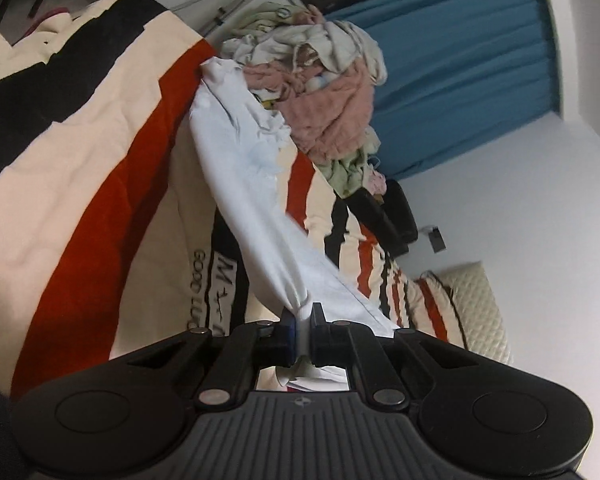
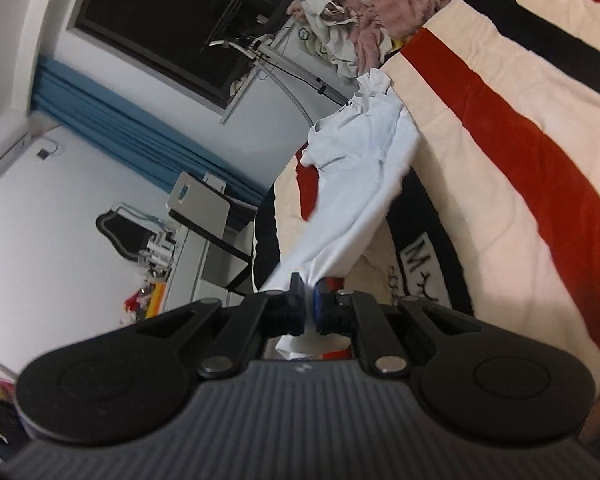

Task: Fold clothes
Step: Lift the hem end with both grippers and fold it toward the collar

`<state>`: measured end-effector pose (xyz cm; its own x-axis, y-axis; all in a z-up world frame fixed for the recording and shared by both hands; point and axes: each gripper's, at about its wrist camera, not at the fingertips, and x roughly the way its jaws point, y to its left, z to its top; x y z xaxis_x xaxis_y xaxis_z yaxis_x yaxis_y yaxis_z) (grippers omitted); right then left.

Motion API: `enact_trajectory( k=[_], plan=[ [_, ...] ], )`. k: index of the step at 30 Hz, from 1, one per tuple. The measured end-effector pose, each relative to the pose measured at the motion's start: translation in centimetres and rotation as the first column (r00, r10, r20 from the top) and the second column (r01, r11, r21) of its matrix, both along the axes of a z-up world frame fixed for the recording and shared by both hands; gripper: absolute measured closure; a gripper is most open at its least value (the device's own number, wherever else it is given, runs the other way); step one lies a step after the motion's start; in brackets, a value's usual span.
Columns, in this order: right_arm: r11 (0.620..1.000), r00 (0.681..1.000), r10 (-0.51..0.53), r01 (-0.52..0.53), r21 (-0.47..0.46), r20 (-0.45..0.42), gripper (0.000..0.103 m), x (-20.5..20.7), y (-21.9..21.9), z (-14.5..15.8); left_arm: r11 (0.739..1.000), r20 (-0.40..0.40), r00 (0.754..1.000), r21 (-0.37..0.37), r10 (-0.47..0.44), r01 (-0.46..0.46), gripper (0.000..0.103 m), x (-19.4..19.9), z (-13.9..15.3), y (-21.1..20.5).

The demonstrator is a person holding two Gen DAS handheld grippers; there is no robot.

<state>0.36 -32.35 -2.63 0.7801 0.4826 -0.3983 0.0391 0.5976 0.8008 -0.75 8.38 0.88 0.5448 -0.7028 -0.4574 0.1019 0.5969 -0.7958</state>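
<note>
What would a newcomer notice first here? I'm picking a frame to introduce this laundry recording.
First, the pale white garment, stretched taut from the closed fingers of the left gripper at the bottom of its view; the right gripper pinches another part of it. Beneath lies the bold red, black and cream striped bedspread. Beyond it, a heap of unfolded clothes sits before the blue curtain.

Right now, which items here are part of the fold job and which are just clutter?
In the job:
- white garment, pinched at both ends
- left gripper, shut on it
- right gripper, shut on it
- striped blanket under it

Lying about:
- heap of clothes
- blue curtain
- cream pillow
</note>
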Motion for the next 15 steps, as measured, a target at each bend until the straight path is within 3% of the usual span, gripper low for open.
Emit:
enact_trajectory(
  k=[7, 12, 15],
  plan=[
    [0.999, 0.998, 0.027, -0.029, -0.028, -0.06, 0.096, -5.1, 0.4, -4.0, 0.999, -0.056, 0.998, 0.038, -0.034, 0.036, 0.097, -6.9, -3.1, 0.1],
    [0.999, 0.993, 0.011, -0.007, 0.039, -0.119, 0.096, -3.8, -0.2, -6.8, 1.0, -0.103, 0.994, 0.018, -0.024, 0.026, 0.097, -5.9, -5.6, -0.1],
    [0.996, 0.99, -0.015, 0.027, 0.084, -0.142, 0.096, -0.8, -0.4, -7.4, 1.0, -0.116, 0.993, 0.022, 0.0, 0.002, 0.097, -2.7, -5.9, -0.4]
  ],
)
